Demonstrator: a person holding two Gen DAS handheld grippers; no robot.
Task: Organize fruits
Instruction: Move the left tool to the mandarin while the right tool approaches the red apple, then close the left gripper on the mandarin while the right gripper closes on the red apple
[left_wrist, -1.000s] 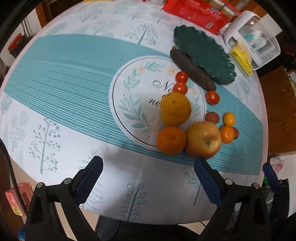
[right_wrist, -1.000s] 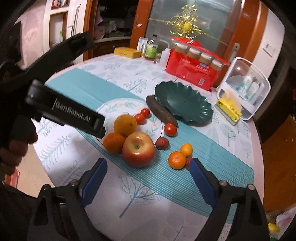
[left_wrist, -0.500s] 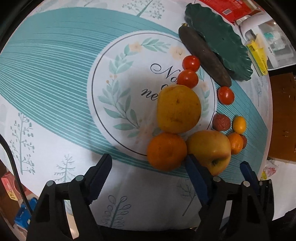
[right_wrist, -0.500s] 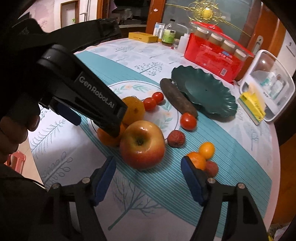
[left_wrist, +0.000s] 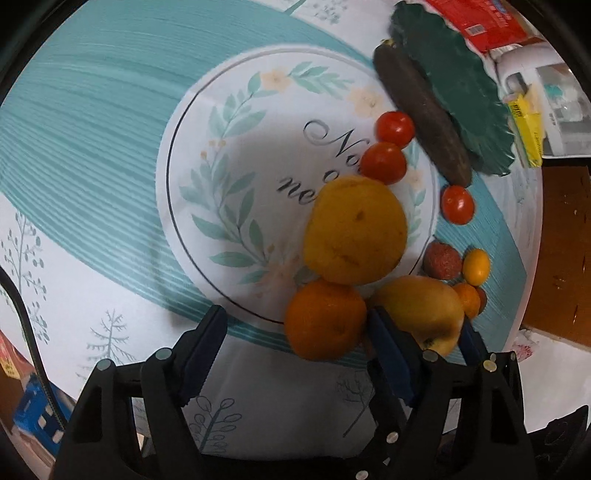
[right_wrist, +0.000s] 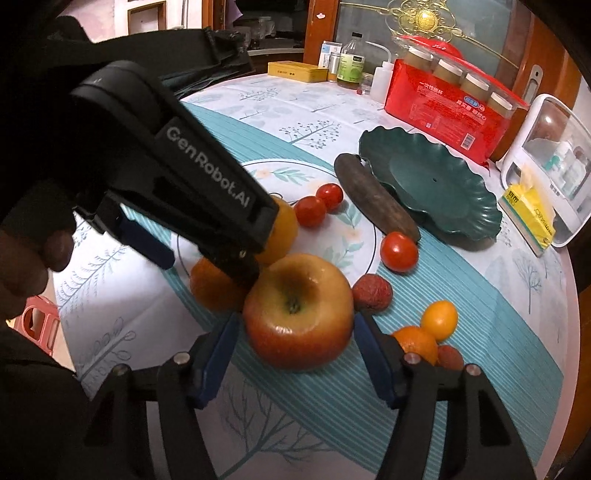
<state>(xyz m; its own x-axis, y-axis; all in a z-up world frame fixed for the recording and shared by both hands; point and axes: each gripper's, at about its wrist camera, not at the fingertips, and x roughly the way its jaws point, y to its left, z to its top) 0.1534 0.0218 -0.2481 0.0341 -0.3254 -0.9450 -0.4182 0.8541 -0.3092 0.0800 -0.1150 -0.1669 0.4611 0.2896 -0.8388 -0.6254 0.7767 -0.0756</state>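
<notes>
Right gripper is straddling the apple on the counter, fingers closing either side, pads not yet pressing. Left gripper is pitching steeply down, narrowing around the orange at the apple's left. Green dish is lying far right, empty

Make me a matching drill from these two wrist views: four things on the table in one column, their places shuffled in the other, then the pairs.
Things
1. big red-yellow apple
2. round orange tangerine
3. scalloped dark green plate
4. long dark brown fruit

Places
A. lying along the green plate's edge
B. between the closing right gripper fingers
C. empty, in front of the red pack
D. between the closing left gripper fingers

Pairs: 1-B, 2-D, 3-C, 4-A
</notes>
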